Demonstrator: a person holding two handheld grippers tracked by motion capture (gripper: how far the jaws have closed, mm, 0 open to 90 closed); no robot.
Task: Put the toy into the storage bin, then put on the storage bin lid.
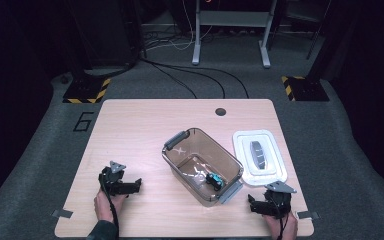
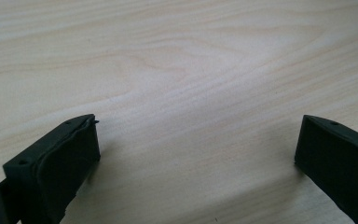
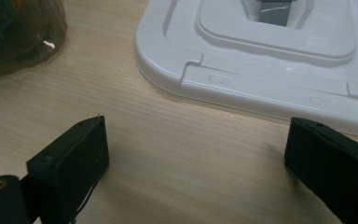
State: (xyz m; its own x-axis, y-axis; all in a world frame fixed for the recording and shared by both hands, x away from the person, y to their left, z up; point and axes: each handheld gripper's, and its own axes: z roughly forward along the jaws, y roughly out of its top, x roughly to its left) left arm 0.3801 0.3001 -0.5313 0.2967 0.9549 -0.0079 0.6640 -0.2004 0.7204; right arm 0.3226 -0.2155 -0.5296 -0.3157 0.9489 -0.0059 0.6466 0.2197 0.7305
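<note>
Both the left hand-held gripper [image 1: 136,185] and the right hand-held gripper [image 1: 251,204] rest wide and empty; the white lid [image 1: 259,157] nearby looks light, stiff, slippery, best pinched at its rim.

I see a table [image 1: 130,125] of pale, matt wood grain. At its middle the tub [image 1: 180,160] is clear, brownish glossy plastic, and at three o'clock from it the white lid [image 3: 261,88] looks smooth, slightly shiny plastic. Both grippers' pads [image 2: 70,163] are matt black.
</note>
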